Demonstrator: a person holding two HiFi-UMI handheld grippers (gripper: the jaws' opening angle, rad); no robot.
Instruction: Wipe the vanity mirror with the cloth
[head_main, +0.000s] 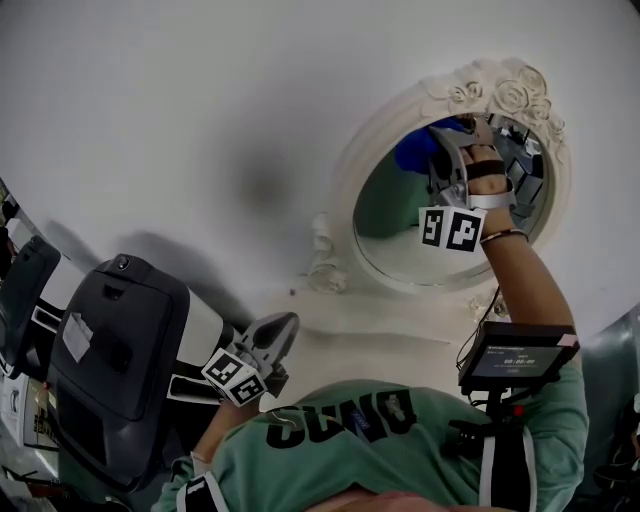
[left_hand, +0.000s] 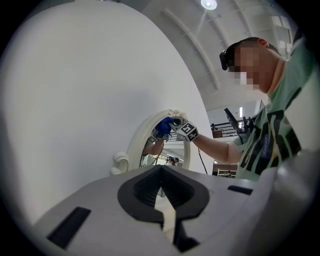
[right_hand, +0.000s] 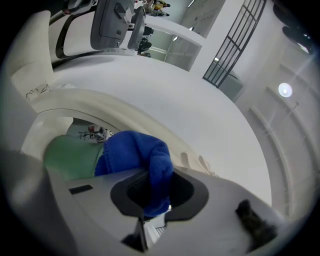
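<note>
One blue cloth (right_hand: 131, 154) in right claw (right_hand: 151, 194), high on vanity mirror (head_main: 398, 256).

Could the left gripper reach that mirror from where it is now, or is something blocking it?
Probably yes: the left gripper sits low by the person, apart from the mirror, with only bare white surface between. The right gripper holds the cloth at just the mirror's top.

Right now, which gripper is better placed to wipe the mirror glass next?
Right. The right gripper is shut on the blue cloth, up at the glass of the vanity mirror. The left gripper hangs low, jaws together with nothing between them, well away from the mirror.
</note>
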